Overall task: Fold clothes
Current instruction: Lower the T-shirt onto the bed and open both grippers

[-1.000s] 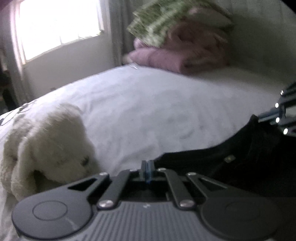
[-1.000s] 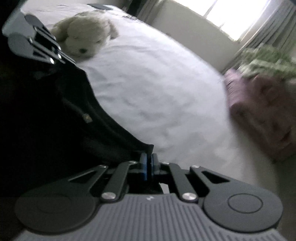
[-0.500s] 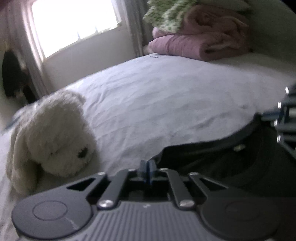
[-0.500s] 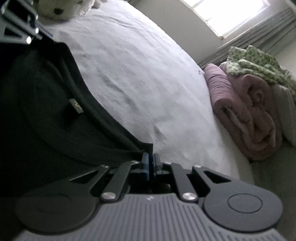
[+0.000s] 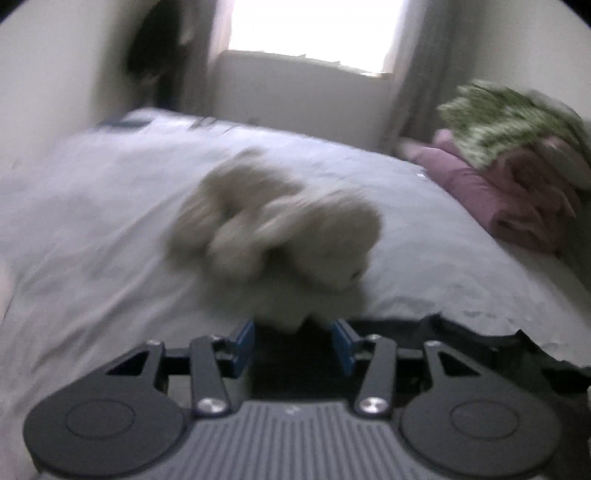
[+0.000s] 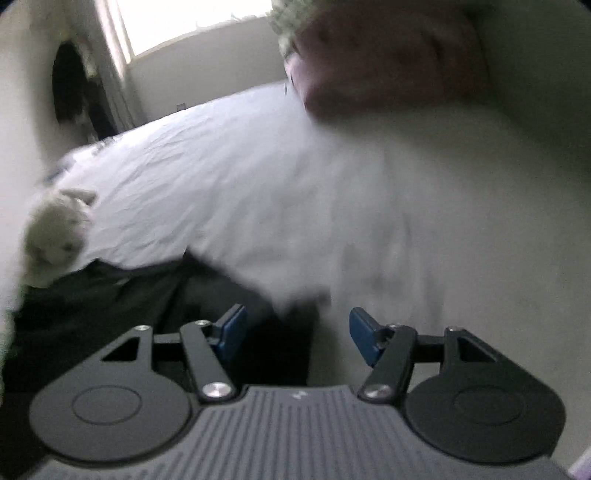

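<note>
Opening, both claws: left claw point(image 5: 293, 345) and right claw point(image 6: 297, 335) show blue pads spread apart, gripping nothing. Black garment point(image 6: 110, 295) lies flat on the white bed point(image 6: 229, 177), its edge passing under both claws but pressed by neither. Left view: plush dog point(image 5: 280, 232) at 12 o'clock, just beyond the pads (heavily blurred). Pink folded blankets point(image 5: 495, 192) at 2 o'clock with green patterned cloth point(image 5: 502, 122) on top. Window point(image 5: 314, 29) at 12 o'clock.
</note>
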`<state>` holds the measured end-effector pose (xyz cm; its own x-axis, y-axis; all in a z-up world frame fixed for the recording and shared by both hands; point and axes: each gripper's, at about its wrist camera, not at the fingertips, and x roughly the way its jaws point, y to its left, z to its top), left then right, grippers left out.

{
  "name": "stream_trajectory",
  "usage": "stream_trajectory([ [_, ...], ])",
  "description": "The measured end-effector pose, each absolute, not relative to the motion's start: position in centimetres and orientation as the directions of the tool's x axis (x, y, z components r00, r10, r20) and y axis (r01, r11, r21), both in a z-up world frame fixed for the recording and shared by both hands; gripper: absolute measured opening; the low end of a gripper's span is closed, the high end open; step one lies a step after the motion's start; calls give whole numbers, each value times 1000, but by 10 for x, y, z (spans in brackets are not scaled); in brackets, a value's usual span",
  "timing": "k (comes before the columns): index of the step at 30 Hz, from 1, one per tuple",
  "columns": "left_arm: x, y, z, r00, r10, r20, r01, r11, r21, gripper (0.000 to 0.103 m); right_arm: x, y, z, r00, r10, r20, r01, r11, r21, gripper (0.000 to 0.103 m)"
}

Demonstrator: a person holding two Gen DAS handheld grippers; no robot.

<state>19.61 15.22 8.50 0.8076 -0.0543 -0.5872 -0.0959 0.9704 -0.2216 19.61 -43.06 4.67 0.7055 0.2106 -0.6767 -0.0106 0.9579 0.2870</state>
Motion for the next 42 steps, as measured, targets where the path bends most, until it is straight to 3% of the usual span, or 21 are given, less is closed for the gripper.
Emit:
stream_trajectory([
  [5,172,158,65,778,-76,-623,-140,947,-290,52,167,-425,30,660,313,-683,-10,913,409,65],
  [6,171,154,59,773,-70,-630,-140,951,-277,53,167,-417,24,651,302,-696,-4,919,395,54],
  [7,172,150,53,768,-60,-637,-144,954,-264,53,169,-406,19,636,281,-719,1,931,365,24],
  [8,173,147,48,763,-51,-644,-148,957,-251,52,170,-397,17,633,247,-734,-1,948,318,14],
  [9,175,145,42,757,-44,-651,-152,958,-242,50,171,-388,16,634,209,-744,-5,964,266,11],
  [10,177,143,36,751,-43,-659,-152,960,-236,36,170,-380,18,642,177,-746,-13,975,220,4],
  [11,180,141,32,744,-44,-667,-146,963,-226,2,170,-376,21,650,151,-745,-6,981,193,4],
  [17,181,148,28,756,-17,-654,-149,969,-198,3,164,-382,57,733,-65,-677,91,996,3,3],
  [22,183,149,22,756,-12,-654,-149,970,-190,3,179,-378,27,674,-143,-725,113,989,-91,3],
  [25,184,151,20,763,-20,-646,-142,970,-198,3,181,-366,8,668,-206,-715,103,977,-185,3],
  [29,181,160,20,764,-71,-641,-135,954,-266,4,180,-363,7,668,-231,-707,123,972,-201,5],
  [32,171,174,28,764,-101,-637,-161,927,-339,7,175,-367,16,672,-196,-714,110,980,-165,15],
  [34,159,179,39,766,-103,-635,-156,928,-339,8,167,-371,27,681,-149,-717,105,989,-105,40],
  [36,144,179,49,758,-115,-642,-133,936,-325,10,149,-371,37,701,-106,-705,96,994,-54,49],
  [42,73,141,60,683,-177,-709,-34,961,-274,15,88,-358,44,679,5,-734,35,999,39,50],
])
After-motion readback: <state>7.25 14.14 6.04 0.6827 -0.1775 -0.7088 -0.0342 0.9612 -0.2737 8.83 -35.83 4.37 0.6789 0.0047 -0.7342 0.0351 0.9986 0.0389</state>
